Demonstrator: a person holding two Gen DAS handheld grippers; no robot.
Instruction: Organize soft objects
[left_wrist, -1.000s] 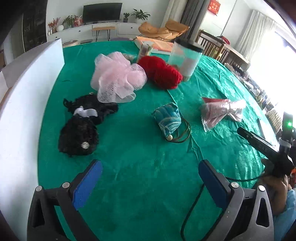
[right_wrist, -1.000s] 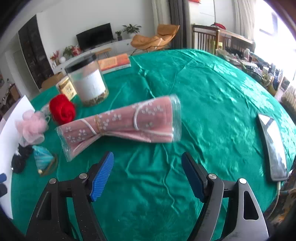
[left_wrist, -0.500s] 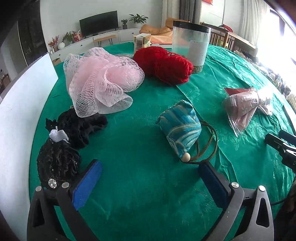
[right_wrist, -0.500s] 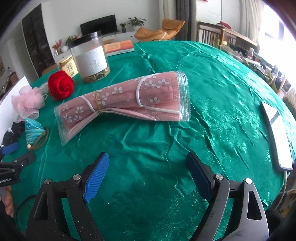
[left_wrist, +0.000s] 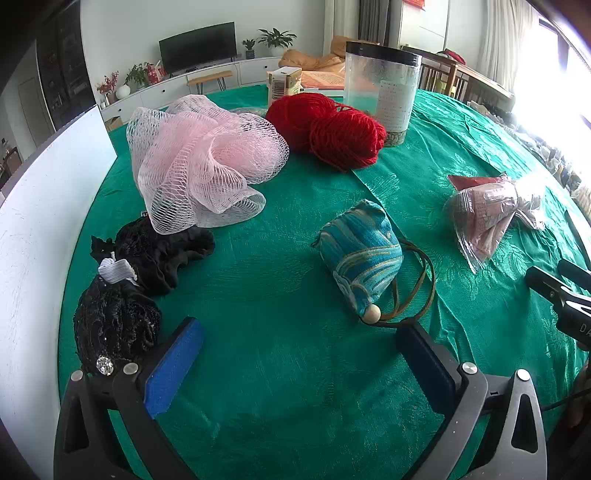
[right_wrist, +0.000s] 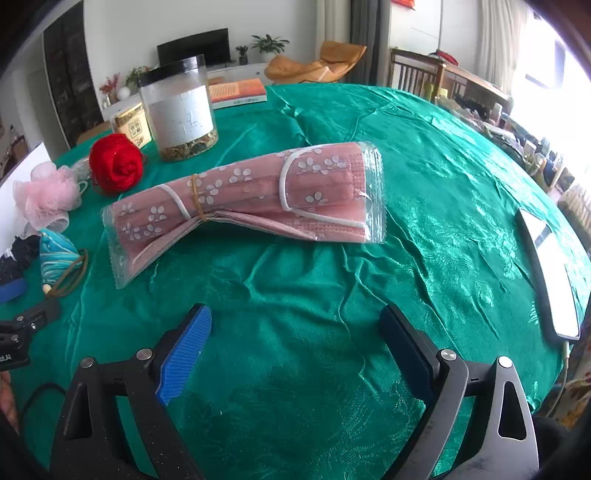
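Observation:
On the green tablecloth lie a pink mesh pouf (left_wrist: 207, 162), red yarn balls (left_wrist: 332, 129), a blue woven pouch (left_wrist: 360, 264) with a cord and bead, and black lace pieces (left_wrist: 122, 295). A plastic-wrapped pack of pink flowered masks (right_wrist: 251, 195) lies just beyond my right gripper (right_wrist: 295, 325), whose jaws are opening with nothing between them. My left gripper (left_wrist: 299, 343) stands open and empty, just short of the pouch, with the black lace by its left finger. The mask pack (left_wrist: 491, 210) also shows at the right in the left wrist view.
A clear jar with a black lid (right_wrist: 177, 110) stands behind the yarn, with a small box (right_wrist: 133, 125) and a book (right_wrist: 236, 92) near it. A white board (left_wrist: 40, 229) borders the table's left side. A phone (right_wrist: 550, 273) lies at the right edge.
Both grippers have come lower and nearer to the table; the pouch and the mask pack look larger. The right jaws have spread wider. The left view has not changed in the last half second.

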